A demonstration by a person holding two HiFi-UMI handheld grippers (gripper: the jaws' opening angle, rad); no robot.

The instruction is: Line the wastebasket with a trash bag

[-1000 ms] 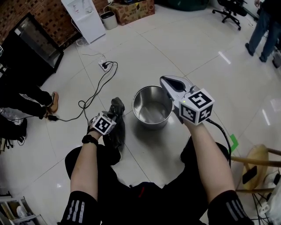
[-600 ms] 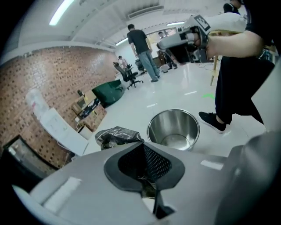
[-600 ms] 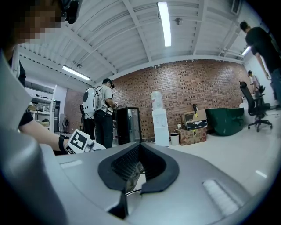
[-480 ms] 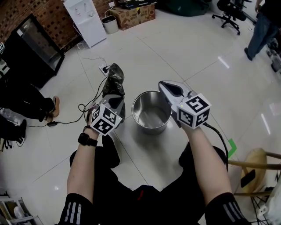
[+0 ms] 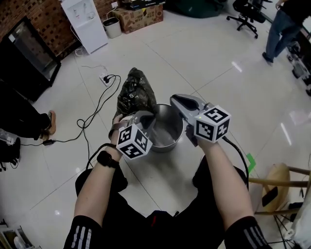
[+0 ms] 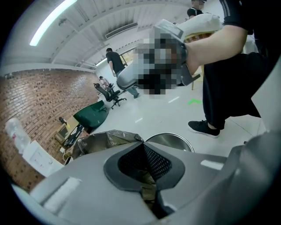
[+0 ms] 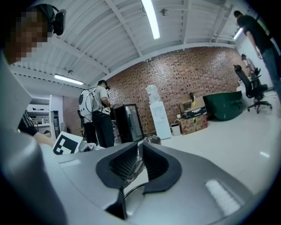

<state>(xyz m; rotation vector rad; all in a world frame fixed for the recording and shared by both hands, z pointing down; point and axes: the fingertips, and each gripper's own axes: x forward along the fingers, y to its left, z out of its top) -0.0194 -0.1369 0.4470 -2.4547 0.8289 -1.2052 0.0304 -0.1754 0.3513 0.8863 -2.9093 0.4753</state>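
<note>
I count two tongs in my hands, the left gripper (image 5: 147,116) and the right gripper (image 5: 176,100). One steel wastebasket (image 5: 170,138). One dark trash bag (image 5: 136,93). One cardboard box (image 5: 142,9), one water dispenser (image 5: 82,22), one small bin (image 5: 112,27), one power strip (image 5: 104,78), one office chair (image 5: 245,10), one wooden stool (image 5: 281,181).

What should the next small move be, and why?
Probably bring the right claw across to pinch a loose edge of the trash bag. The left claw is shut on the bunched bag by the wastebasket; the right claw's jaws have just been opening, with nothing between them.
</note>
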